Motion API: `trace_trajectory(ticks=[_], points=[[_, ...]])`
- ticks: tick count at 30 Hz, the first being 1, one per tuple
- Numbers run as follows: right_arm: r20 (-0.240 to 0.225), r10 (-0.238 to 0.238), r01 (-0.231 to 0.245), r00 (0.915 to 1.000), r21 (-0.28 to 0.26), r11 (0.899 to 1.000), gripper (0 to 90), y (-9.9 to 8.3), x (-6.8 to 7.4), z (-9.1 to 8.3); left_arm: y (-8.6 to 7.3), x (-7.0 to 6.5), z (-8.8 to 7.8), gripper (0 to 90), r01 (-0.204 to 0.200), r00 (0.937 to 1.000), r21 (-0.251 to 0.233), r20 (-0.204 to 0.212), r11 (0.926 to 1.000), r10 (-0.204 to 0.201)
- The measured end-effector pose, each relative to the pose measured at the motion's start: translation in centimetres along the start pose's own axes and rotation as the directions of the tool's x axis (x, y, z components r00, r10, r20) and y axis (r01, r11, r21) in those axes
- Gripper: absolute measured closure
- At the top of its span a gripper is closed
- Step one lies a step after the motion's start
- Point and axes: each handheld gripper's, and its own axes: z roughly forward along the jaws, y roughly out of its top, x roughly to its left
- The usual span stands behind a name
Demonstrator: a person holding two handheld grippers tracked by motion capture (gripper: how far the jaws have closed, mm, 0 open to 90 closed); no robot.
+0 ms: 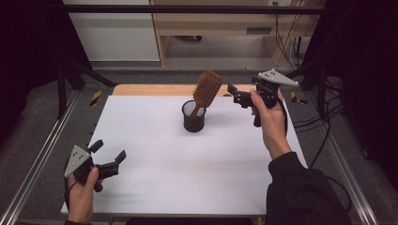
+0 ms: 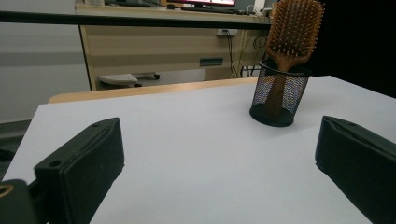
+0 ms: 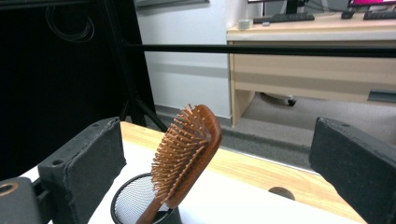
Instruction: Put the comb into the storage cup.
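A brown wooden hairbrush (image 1: 206, 90) stands handle-down in a black mesh cup (image 1: 193, 117) at the far middle of the white table (image 1: 187, 164). It leans to the right, bristles facing left. My right gripper (image 1: 238, 96) is held in the air just right of the brush head, open and empty; in its own view the hairbrush (image 3: 187, 149) and cup (image 3: 135, 203) sit between its jaws, farther off. My left gripper (image 1: 110, 154) rests open near the table's front left corner, looking toward the cup (image 2: 279, 100) and hairbrush (image 2: 294, 28).
A wooden strip (image 1: 150, 89) runs along the table's far edge. Metal rails (image 1: 42, 159) flank the table on both sides, with cables (image 1: 324, 117) at the right. A wooden desk (image 3: 317, 60) stands beyond the table.
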Motion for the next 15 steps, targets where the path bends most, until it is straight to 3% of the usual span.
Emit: trace_trajectory(ticks=[15], points=[[0.047, -0.029, 0.033, 0.9985, -0.081, 0.996, 3.0, -0.4, -1.2, -2.6, 0.0, 0.0, -0.1, 1.4, 0.002, 1.0, -0.001, -0.001, 1.0, -0.002]])
